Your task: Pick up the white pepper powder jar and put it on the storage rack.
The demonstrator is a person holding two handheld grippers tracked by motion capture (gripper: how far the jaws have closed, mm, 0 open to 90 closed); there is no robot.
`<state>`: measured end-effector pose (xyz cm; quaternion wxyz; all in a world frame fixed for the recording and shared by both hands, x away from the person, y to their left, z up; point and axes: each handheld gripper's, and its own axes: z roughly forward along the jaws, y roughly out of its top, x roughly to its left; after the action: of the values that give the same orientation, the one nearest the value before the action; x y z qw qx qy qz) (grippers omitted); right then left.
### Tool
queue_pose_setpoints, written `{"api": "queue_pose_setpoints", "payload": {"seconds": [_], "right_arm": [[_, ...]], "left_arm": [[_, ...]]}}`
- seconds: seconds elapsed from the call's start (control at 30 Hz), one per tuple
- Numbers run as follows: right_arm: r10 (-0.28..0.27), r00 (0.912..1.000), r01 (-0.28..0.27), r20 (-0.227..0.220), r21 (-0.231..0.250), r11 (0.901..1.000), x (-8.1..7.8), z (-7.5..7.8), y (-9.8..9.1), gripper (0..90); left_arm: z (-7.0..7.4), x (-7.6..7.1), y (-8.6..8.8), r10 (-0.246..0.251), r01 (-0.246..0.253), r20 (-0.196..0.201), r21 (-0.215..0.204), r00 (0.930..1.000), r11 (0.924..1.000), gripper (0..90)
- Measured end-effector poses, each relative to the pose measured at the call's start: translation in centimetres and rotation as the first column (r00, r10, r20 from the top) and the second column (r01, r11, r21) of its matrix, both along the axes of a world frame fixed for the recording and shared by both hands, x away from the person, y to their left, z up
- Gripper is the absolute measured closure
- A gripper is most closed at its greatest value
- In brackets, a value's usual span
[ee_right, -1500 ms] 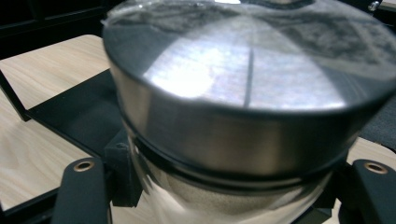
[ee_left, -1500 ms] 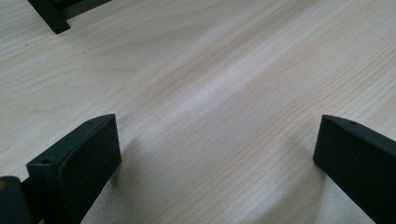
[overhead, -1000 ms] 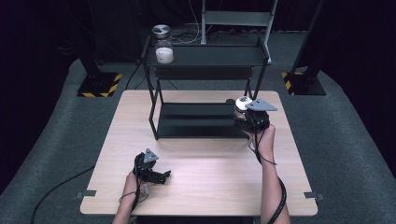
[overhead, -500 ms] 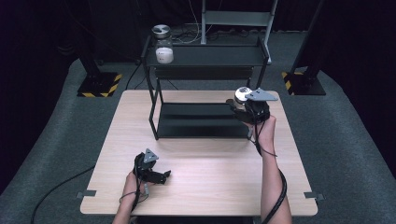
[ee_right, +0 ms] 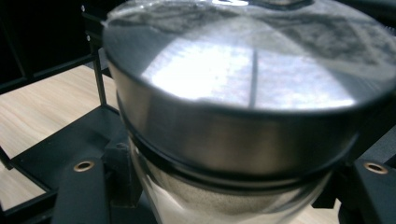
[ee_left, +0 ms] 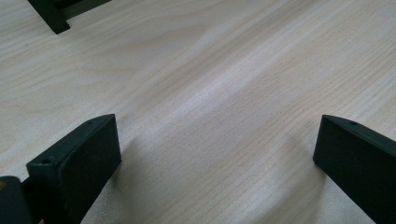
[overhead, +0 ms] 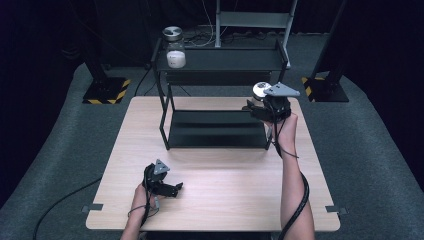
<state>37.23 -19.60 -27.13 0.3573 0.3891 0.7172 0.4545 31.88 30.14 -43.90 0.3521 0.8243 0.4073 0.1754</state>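
My right gripper [overhead: 256, 107] is shut on a glass jar [overhead: 259, 91] with a wide steel lid and pale powder inside. It hangs in the air at the right end of the black two-tier rack [overhead: 220, 129], between the two shelves' heights. In the right gripper view the jar [ee_right: 233, 116] looms close, clamped below its lid between the black fingers [ee_right: 81, 191]. My left gripper [overhead: 172, 188] rests low over the wooden table [overhead: 235, 200] near its front edge. Its jaws stand wide apart in the left gripper view [ee_left: 217, 154], with bare wood between them.
A second jar [overhead: 175, 56] with white contents and a silver top stands at the left end of the rack's top shelf [overhead: 235, 59]. The lower shelf lies bare. Dark stands with striped bases [overhead: 106, 91] flank the table on grey carpet.
The right gripper has lifted the jar upward beside the rack's right end. The left gripper has stayed in place.
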Motion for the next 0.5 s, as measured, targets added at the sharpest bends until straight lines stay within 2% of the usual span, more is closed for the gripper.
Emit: {"api": "queue_pose_setpoints", "payload": {"seconds": [0.5], "right_arm": [[-0.007, 0.9995, 0.007, 0.03, -0.006, 1.0, 0.4, 3.0, -0.1, 30.0]], "left_arm": [[0.0, 0.0, 0.0, 0.0, 0.0, -0.001, 0.0, 1.0, 1.0, 0.0]]}}
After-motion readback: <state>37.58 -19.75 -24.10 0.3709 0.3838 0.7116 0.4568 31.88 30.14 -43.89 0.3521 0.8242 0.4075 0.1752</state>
